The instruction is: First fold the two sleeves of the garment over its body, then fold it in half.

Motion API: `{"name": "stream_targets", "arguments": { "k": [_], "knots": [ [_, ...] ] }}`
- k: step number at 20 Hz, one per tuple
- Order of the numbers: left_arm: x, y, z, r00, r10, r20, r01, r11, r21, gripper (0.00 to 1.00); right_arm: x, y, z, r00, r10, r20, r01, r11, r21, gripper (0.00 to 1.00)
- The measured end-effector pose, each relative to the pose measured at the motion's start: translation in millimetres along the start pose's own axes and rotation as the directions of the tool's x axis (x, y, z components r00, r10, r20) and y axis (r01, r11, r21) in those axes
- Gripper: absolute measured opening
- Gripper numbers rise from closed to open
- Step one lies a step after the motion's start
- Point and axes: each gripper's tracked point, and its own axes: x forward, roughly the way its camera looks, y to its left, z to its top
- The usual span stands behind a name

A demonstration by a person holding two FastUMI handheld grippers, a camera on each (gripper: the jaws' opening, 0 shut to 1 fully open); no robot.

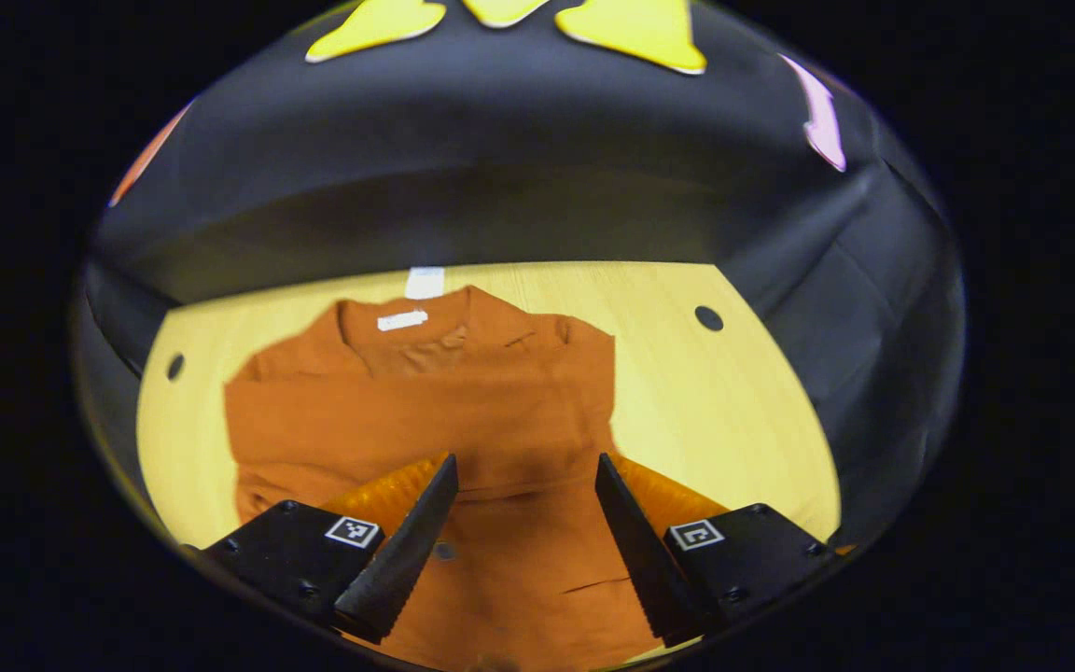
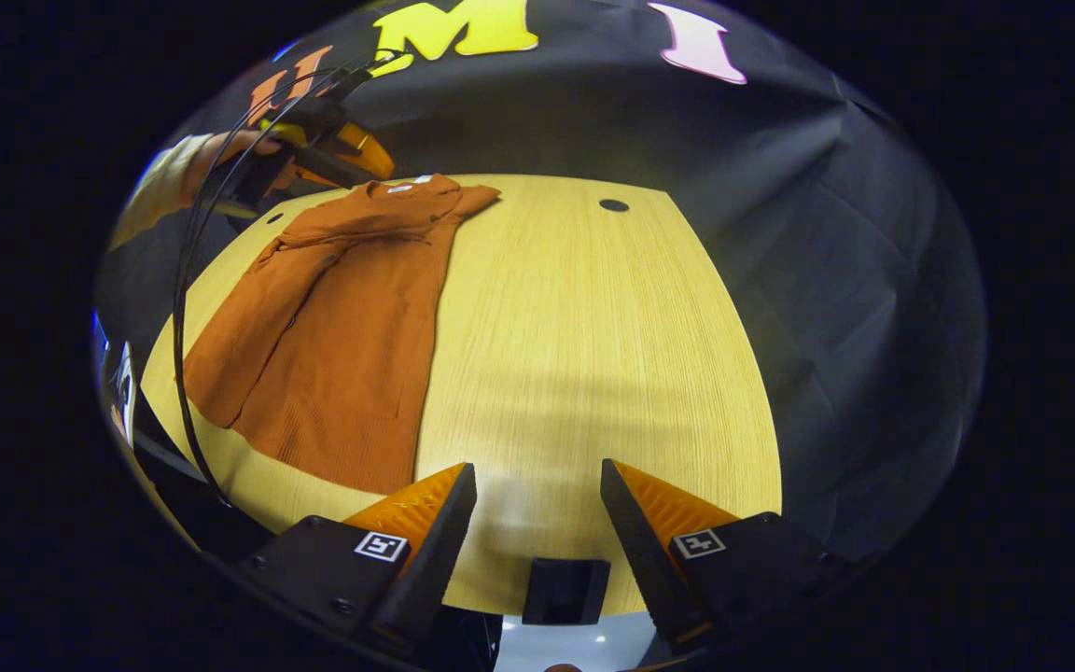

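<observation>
left gripper (image 1: pixel 526 523): jaws apart, empty, over the orange garment (image 1: pixel 425 411) lying on the table (image 1: pixel 705 401). right gripper (image 2: pixel 537 523): parted, empty, well beside the garment. we judge sleeves folded (apparently); next, halving—grip the hem.

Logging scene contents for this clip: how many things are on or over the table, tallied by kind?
Garments: 1, the orange garment.
Hand-held grippers: 2, the left hand-held gripper and the right hand-held gripper.
Tables: 1, the wooden table.
Total: 4.
</observation>
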Motion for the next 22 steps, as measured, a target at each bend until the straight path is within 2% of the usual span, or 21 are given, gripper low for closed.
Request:
{"name": "stream_targets", "arguments": {
  "k": [2,3,6,11,12,13,14,18,22],
  "knots": [
    [-22,16,-20,0.998,0.034,0.045,-0.039,0.993,0.109,1.0,5,10,10,1.0,0.013,-0.001,-0.013,1.0,-0.027,0.88],
    [-33,22,-32,0.996,0.05,0.072,-0.059,0.989,0.139,0.98,8,14,15,1.0,0.015,0.0,-0.015,0.999,-0.04,0.88],
    [-61,48,-70,0.986,0.112,0.125,-0.131,0.98,0.152,0.97,15,32,33,0.999,0.038,-0.002,-0.038,0.997,-0.061,0.87],
    [-109,93,-146,0.967,0.21,0.14,-0.226,0.968,0.11,0.97,23,68,50,0.998,0.069,-0.009,-0.07,0.988,-0.138,0.87],
    [-118,102,-165,0.965,0.227,0.132,-0.243,0.964,0.113,1.0,25,75,50,0.997,0.077,-0.02,-0.079,0.986,-0.144,0.87],
    [-126,113,-181,0.958,0.258,0.126,-0.273,0.955,0.116,0.96,27,83,48,0.996,0.086,-0.031,-0.09,0.984,-0.154,0.88],
    [-134,123,-200,0.955,0.279,0.106,-0.29,0.951,0.111,0.97,29,89,48,0.995,0.093,-0.04,-0.098,0.982,-0.164,0.87],
    [-161,152,-273,0.946,0.323,0.004,-0.323,0.946,-0.003,0.97,34,104,40,0.991,0.112,-0.072,-0.123,0.978,-0.169,0.87],
    [-177,171,-311,0.926,0.371,-0.066,-0.376,0.922,-0.091,0.97,39,110,25,0.988,0.116,-0.097,-0.132,0.975,-0.181,0.87]
  ]
}}
